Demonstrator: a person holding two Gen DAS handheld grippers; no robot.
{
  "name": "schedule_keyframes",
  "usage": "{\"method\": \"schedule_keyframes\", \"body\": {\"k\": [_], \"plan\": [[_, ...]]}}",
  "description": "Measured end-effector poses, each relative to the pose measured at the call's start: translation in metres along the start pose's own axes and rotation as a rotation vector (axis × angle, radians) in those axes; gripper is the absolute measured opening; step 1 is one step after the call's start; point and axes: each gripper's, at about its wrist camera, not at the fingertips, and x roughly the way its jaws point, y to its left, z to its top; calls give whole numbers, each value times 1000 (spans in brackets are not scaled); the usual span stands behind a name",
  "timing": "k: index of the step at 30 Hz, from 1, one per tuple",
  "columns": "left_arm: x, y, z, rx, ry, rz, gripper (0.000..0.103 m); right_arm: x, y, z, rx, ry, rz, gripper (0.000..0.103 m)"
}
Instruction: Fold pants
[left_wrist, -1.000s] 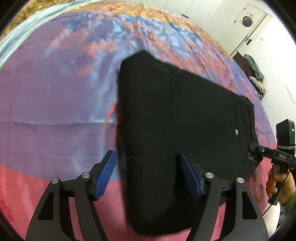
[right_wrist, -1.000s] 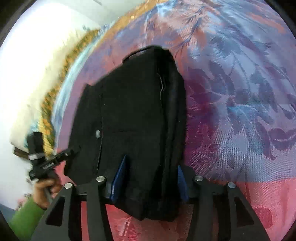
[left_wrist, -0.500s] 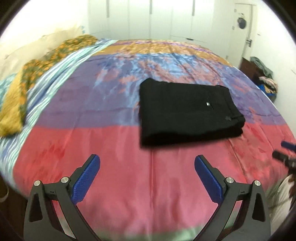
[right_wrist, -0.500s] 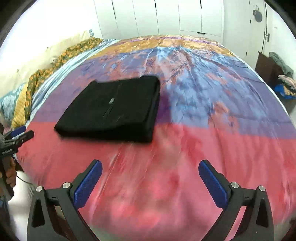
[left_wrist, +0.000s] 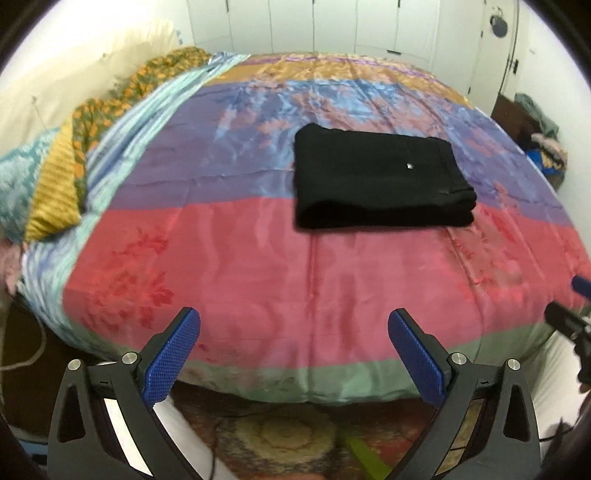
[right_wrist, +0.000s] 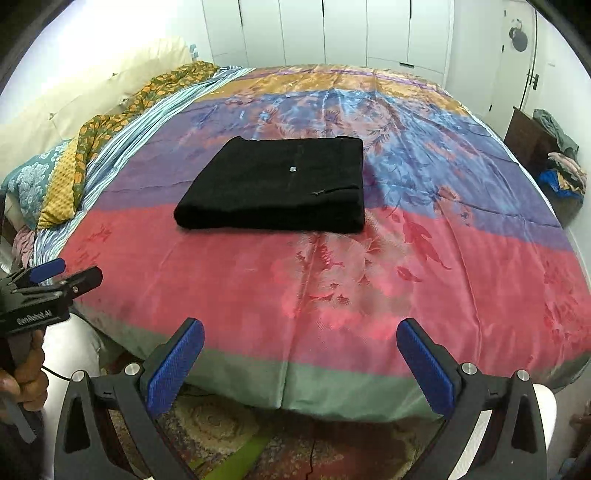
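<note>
Evidently both tools are now standing clear of the work. A second ago each was sitting over the near edge of the black pants, with cloth between the jaws; half a second ago both were already wide and drawn back. The left hand-held gripper (left_wrist: 293, 349) is now showing its blue pads spread wide with nothing between them, and the right hand-held gripper (right_wrist: 300, 352) is showing the same, empty and fully parted. Both are pointing down and forward from off the near edge of the bed (left_wrist: 258, 266), over the patterned rug (right_wrist: 214, 421) at its foot.

Judged from this, the last fold is looking finished and released, and the task is appearing complete or nearly so.

The folded black pants (left_wrist: 380, 184) are lying well ahead of both tools, apart from them, on the satin bedspread where the purple band is meeting the red one. From the left tool they are sitting ahead and slightly right; from the right tool (right_wrist: 280, 188), ahead and slightly left. The bundle is reading as a compact, flat rectangle of several layers, with edges fairly square and the thick folded edge facing the tools. A small pale button (right_wrist: 292, 169) is showing on the top face. No loose leg or trailing cloth is showing.
</note>
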Motion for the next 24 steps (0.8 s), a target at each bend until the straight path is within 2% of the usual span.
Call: {"method": "schedule_keyframes", "body": {"k": [6,11,15,24], "plan": [[-14,-5,1,44,2,10,102,-12,4,7,6,3,-27,103],[-24,-7,1,57,34,-28,102,-25,8,11,-13,20,-35,103],[-35,-10,-1,82,47,-19,102,-39,11,13,-34,21,-46,103],[-56,-7,-2,80,17,-1,102,-55,18,11,-54,14,-43,103]]}}
